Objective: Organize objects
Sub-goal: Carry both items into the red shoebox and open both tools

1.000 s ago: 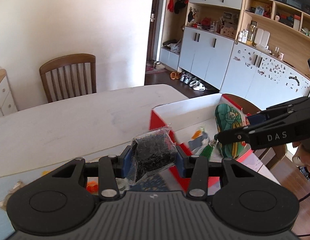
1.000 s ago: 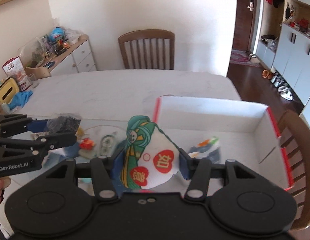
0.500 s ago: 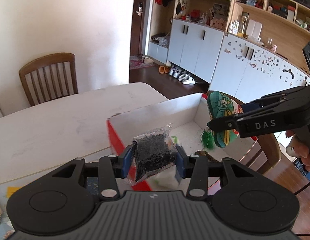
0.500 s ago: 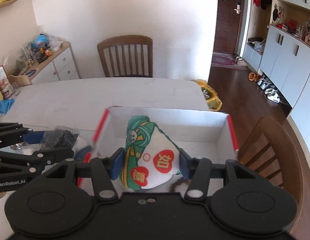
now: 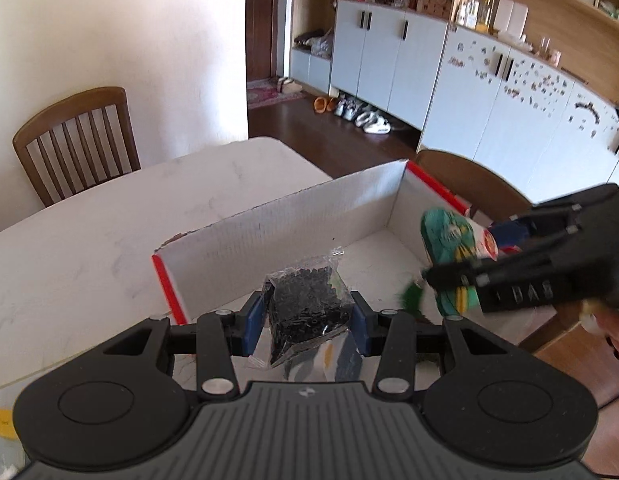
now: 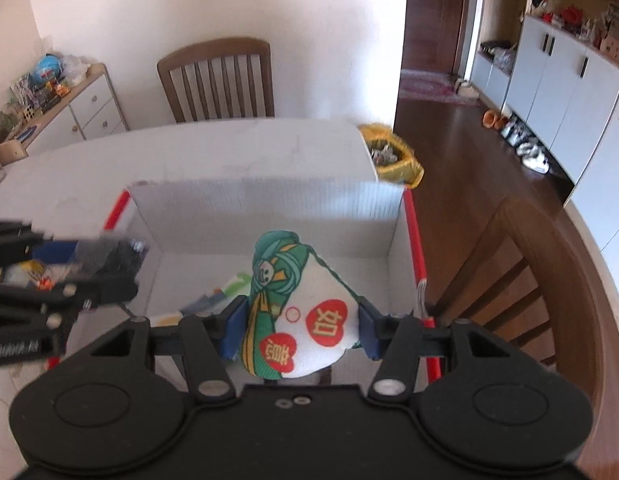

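Observation:
My left gripper [image 5: 307, 326] is shut on a clear bag of black beads [image 5: 305, 308], held over the near end of a white cardboard box with red edges [image 5: 293, 220]. My right gripper [image 6: 301, 330] is shut on a green and white stuffed pouch with red hearts [image 6: 305, 312], also above the box [image 6: 269, 208]. In the left wrist view the right gripper [image 5: 461, 264] and its pouch [image 5: 449, 248] hang at the box's right side. In the right wrist view the left gripper [image 6: 105, 268] with the bag [image 6: 109, 254] shows blurred at the left. Small items [image 6: 213, 300] lie on the box floor.
The box rests on a white table [image 5: 109, 232]. Wooden chairs stand at the far side [image 6: 217, 80] and right beside the box [image 6: 529, 264]. A yellow bin [image 6: 391, 158] sits on the floor past the table's corner. Small items lie on the table left of the box [image 6: 29, 272].
Both grippers have travelled rightward from over the table to above the box and sunk a little, each keeping its hold. The box now fills the middle of both views.

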`<state>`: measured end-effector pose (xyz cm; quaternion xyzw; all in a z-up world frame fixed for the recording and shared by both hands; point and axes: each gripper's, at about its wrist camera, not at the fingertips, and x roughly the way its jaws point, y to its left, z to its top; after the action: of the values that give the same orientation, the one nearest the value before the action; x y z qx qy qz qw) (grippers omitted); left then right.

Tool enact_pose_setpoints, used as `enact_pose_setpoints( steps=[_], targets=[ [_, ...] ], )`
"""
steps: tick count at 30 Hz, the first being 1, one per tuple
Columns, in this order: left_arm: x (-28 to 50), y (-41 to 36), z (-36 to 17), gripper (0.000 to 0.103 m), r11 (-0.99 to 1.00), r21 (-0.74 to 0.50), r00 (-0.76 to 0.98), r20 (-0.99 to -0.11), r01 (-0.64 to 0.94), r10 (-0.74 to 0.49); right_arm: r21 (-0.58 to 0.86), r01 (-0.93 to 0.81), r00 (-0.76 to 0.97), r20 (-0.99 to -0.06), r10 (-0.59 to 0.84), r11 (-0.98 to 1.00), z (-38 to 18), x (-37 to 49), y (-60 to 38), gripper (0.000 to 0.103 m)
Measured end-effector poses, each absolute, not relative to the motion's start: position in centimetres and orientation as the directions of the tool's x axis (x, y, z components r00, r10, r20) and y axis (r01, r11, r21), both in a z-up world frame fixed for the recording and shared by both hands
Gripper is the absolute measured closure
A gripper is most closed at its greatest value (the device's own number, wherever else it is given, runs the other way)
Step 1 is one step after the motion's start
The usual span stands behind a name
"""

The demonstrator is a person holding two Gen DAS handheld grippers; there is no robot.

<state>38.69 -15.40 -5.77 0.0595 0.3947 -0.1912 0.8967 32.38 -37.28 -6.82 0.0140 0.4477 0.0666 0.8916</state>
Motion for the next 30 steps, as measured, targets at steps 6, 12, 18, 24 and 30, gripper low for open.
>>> enact_pose_setpoints(
  steps=[6,12,18,24,30],
  targets=[
    [41.0,-16.6,-8.0,0.059,0.923,-0.014,0.58,-0.774,0.385,-0.254,0.061,-0.152,0.519,-0.844,0.132,0.986,-9.8,32.8,-36.5,0.048],
    [42.5,-17.8,-9.6,0.059,0.924,0.003,0.532,-0.818,0.382,-0.217,0.04,-0.209,0.466,-0.874,0.136,0.977,-11.8,33.5,-35.8,0.047],
    [43.7,-18.6,-10.6,0.059,0.92,0.013,0.487,-0.851,0.391,-0.195,0.019,-0.225,0.412,-0.904,0.113,0.974,-13.9,34.3,-35.2,0.047],
    [43.9,-19.1,-11.0,0.059,0.916,0.017,0.462,-0.867,0.401,-0.187,-0.001,-0.246,0.404,-0.909,0.101,0.969,-14.5,34.3,-34.6,0.046],
    [44.2,-19.2,-11.0,0.058,0.918,0.015,0.457,-0.871,0.397,-0.183,-0.004,-0.251,0.387,-0.917,0.096,0.968,-14.6,34.3,-34.4,0.04]
  ],
)
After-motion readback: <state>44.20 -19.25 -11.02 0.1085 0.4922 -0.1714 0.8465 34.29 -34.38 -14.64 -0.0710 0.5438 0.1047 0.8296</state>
